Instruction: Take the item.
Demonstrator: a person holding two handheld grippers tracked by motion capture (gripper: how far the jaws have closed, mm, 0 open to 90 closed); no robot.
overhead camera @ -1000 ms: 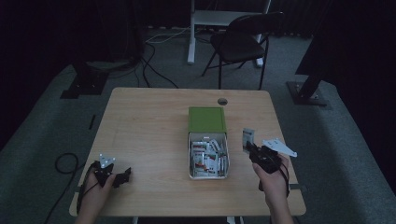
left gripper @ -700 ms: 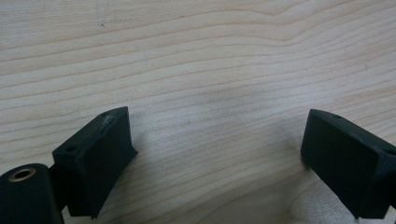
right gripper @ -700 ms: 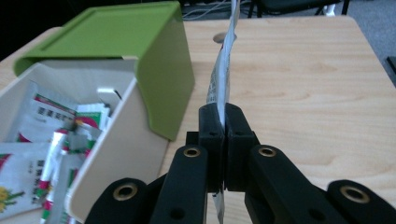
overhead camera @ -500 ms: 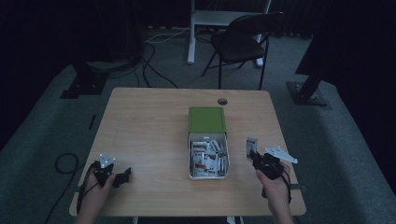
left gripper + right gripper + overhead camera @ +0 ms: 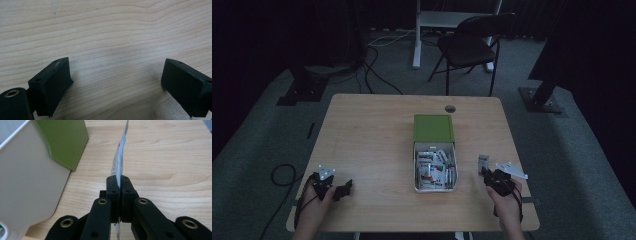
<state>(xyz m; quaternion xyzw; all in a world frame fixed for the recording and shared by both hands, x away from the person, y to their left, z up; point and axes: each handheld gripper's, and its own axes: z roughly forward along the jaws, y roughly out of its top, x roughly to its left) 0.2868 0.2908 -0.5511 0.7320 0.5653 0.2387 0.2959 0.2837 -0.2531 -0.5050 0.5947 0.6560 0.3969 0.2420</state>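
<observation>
1. Lower now than in the earlier high view, the right gripper has come down toward the desk near its right edge, carrying a small packet with it; the left gripper has kept its place by the front left corner.
2. In the right gripper view the right gripper's jaws are clenched on the packet, a thin white sachet pinched edge-on and standing up between the pads.
3. In the left gripper view the left gripper's jaws stand wide apart with nothing but bare wood between them.
4. An open box sits near the middle of the desk, its green lid folded back toward the far edge, with many similar packets inside. The held packet is just to the right of the box, outside it.
5. Judging by this, the step in hand is laying one packet taken from the box down on the desk beside it.
6. The next move likely calls for a little more lowering until the packet meets the wood, then loosening the jaws so it drops flat, clear of the box wall and well in from the right edge.
</observation>
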